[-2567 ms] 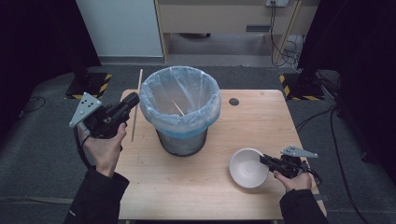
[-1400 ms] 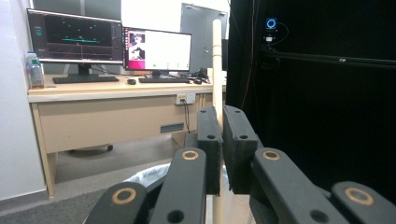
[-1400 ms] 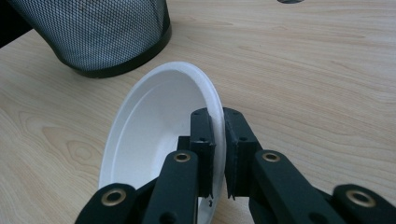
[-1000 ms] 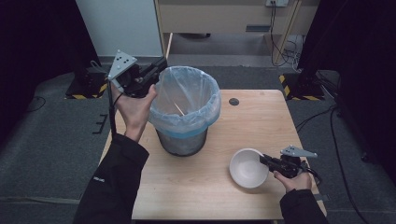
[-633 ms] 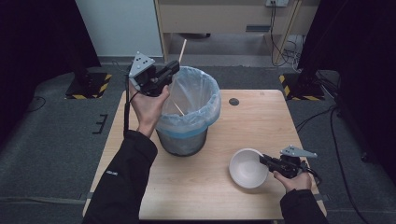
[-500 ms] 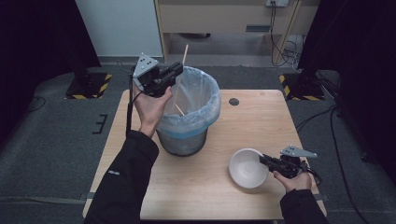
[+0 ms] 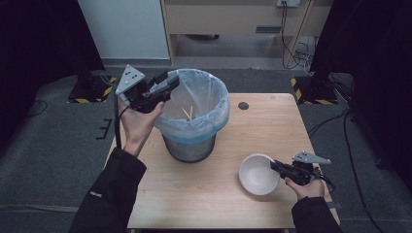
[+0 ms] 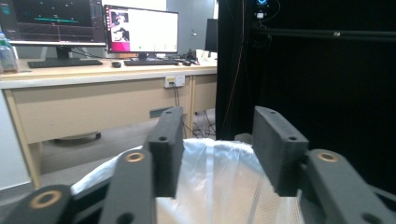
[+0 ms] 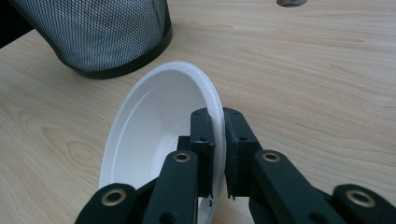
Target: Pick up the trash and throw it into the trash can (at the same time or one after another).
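Note:
A wire-mesh bin [image 7: 190,145] lined with a pale plastic bag [image 7: 214,104] stands at the table's back left, with thin wooden sticks [image 7: 187,112] lying inside. My left gripper [image 7: 167,83] hovers over the bin's left rim. Its jaws have just been opening and stand open with nothing between them, the bag [image 8: 219,186] spread below my left gripper [image 8: 217,149]. At the front right, my right gripper [image 7: 275,167] is shut on the rim of a white bowl [image 7: 256,174] resting on the table. In the right gripper view, my right gripper [image 9: 217,154] pinches the bowl [image 9: 154,126] at its edge.
A small dark round disc [image 7: 243,105] sits in the wooden table [image 7: 204,194] behind the bowl. The mesh bin [image 9: 102,32] is close to the bowl's far side. A desk with monitors [image 8: 140,30] stands beyond the table, and cables [image 7: 291,34] lie on the floor.
The left gripper held a wooden stick upright over the bin's rim. Its jaws have since opened, the stick has left them, and the hand has dropped a little. The right hand is unmoved.

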The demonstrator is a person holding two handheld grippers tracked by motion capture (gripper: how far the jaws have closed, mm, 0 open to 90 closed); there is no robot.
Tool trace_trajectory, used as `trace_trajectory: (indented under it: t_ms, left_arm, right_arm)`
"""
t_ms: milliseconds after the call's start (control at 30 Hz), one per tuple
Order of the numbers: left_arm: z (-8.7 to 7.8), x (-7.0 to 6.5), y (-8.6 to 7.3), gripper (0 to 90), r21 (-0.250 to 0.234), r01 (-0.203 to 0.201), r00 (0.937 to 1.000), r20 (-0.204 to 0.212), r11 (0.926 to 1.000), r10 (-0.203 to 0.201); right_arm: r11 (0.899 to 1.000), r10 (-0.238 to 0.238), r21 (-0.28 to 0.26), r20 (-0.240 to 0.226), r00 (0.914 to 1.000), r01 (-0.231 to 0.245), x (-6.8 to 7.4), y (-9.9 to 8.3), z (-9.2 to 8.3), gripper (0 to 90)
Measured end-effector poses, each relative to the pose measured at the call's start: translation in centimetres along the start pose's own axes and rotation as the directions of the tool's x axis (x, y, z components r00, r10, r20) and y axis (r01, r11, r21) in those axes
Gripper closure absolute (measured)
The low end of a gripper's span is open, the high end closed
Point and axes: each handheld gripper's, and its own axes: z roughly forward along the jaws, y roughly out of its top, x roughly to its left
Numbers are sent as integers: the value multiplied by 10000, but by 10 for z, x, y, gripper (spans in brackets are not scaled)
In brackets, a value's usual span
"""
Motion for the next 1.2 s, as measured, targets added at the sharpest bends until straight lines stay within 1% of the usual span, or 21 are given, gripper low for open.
trace_trajectory:
  t_ms: [133, 167, 267, 333, 400, 500, 533, 600, 700, 733, 767, 833, 867, 900, 933, 967, 1033, 1067, 1133, 1167, 1200]
  left_arm:
    - [-30, 3, -11, 422, 151, -287, 9996, 18, 9995, 287]
    - [-36, 4, -15, 405, 152, -277, 9996, 3, 9995, 277]
    - [-57, 9, -34, 372, 384, -472, 9988, -111, 9981, 477]
    - [-70, 13, -48, 353, 533, -337, 9990, -286, 9980, 353]
    - [-81, 17, -66, 336, 844, -281, 9983, -487, 9960, 323]
    - [-93, 20, -87, 310, 1490, -385, 9964, -692, 9881, 493]
    - [-96, 21, -94, 304, 1606, -365, 9961, -729, 9863, 487]
    - [-103, 21, -109, 292, 1705, -142, 9963, -805, 9852, 283]
    - [-106, 22, -132, 288, 2295, -106, 9956, -881, 9732, 316]
    - [-107, 24, -142, 288, 2619, -93, 9953, -905, 9651, 341]
    - [-107, 24, -149, 286, 2744, 47, 9950, -971, 9616, 229]
    - [-108, 27, -170, 275, 3186, 445, 9942, -1073, 9468, -106]
    - [-108, 27, -180, 265, 3476, 542, 9937, -1106, 9361, -165]
    - [-107, 28, -189, 257, 3822, 561, 9936, -1122, 9224, -139]
    - [-107, 28, -198, 253, 4157, 614, 9933, -1146, 9074, -147]
    - [-105, 29, -205, 248, 4541, 650, 9936, -1114, 8886, -158]
    - [-102, 31, -215, 243, 5060, 587, 9940, -1091, 8606, -36]
    - [-101, 31, -218, 240, 5175, 590, 9941, -1088, 8537, -27]
    - [-98, 32, -224, 234, 5446, 596, 9935, -1138, 8366, 33]
    - [-97, 32, -226, 232, 5498, 593, 9934, -1147, 8332, 50]
    - [-96, 32, -229, 230, 5692, 540, 9939, -1097, 8204, 107]
  right_arm:
    - [10000, 2, -96, 19, 10000, -1, 0, 1, -1, 839]
    - [9999, 9, -115, 29, 10000, -8, -1, 1, -2, 839]
    - [9998, 57, -169, 66, 10000, -56, -2, 1, -3, 839]
    - [9998, 47, -180, 116, 9999, -45, -3, 1, -3, 839]
    - [9998, 62, -180, 145, 9999, -60, -2, 1, -3, 839]
    - [9998, 47, -172, 163, 9999, -44, -3, 2, -2, 839]
    - [9998, 44, -182, 171, 9998, -41, -3, 2, -2, 839]
    - [9997, 85, -212, 189, 9998, -81, -4, 3, -2, 839]
    - [9993, 219, -318, 162, 9996, -214, -4, 4, -2, 839]
    - [9992, 213, -353, 163, 9996, -208, -4, 5, -2, 839]
    - [9990, 192, -417, 169, 9997, -185, -4, 6, -3, 839]
    - [9983, 226, -546, 185, 9996, -216, -3, 8, -3, 839]
    - [9979, 237, -615, 204, 9995, -224, -4, 9, -4, 839]
    - [9973, 265, -695, 213, 9994, -250, -4, 10, -5, 839]
    - [9965, 313, -789, 234, 9992, -294, -4, 12, -5, 839]
    - [9956, 331, -884, 257, 9991, -308, -5, 13, -6, 839]
    - [9936, 377, -1081, 328, 9988, -339, -6, 16, -7, 839]
    - [9920, 409, -1205, 359, 9985, -363, -6, 18, -8, 839]
    - [9884, 433, -1475, 442, 9981, -363, -7, 22, -11, 839]
    - [9857, 478, -1640, 485, 9977, -393, -7, 24, -12, 839]
    - [9840, 489, -1735, 514, 9975, -393, -7, 26, -13, 839]
